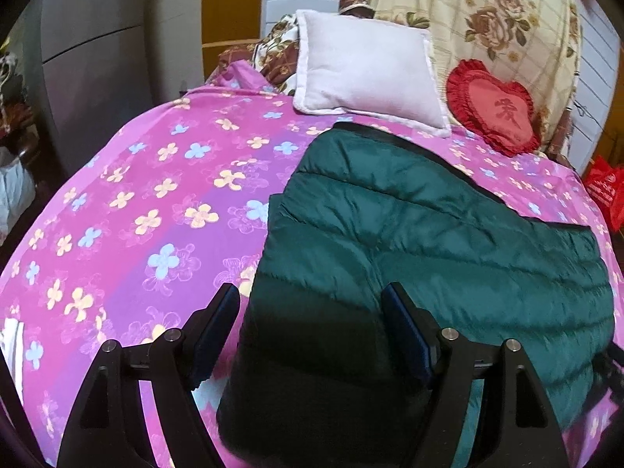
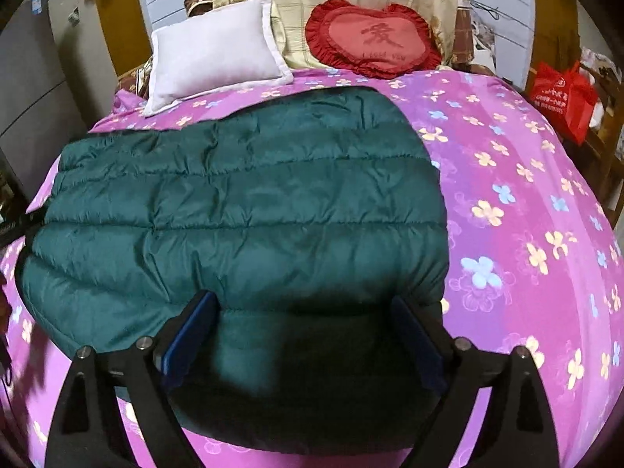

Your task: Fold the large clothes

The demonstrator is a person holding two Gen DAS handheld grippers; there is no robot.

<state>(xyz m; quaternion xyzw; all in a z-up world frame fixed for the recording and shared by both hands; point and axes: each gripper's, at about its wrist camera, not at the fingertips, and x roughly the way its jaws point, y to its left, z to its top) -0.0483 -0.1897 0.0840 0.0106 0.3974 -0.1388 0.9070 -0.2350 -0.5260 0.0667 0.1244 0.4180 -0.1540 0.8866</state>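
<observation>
A dark green quilted puffer jacket lies folded flat on the pink flowered bed sheet. In the left wrist view my left gripper is open and hovers over the jacket's near left corner, one finger over the sheet and the other over the jacket. The right wrist view shows the same jacket spread across the sheet. My right gripper is open above the jacket's near right part, and its blue pads do not press on the fabric.
A white pillow and a red heart cushion rest at the head of the bed against a cream rose-print blanket. A red bag stands off the bed's right side. Grey cabinets stand to the left.
</observation>
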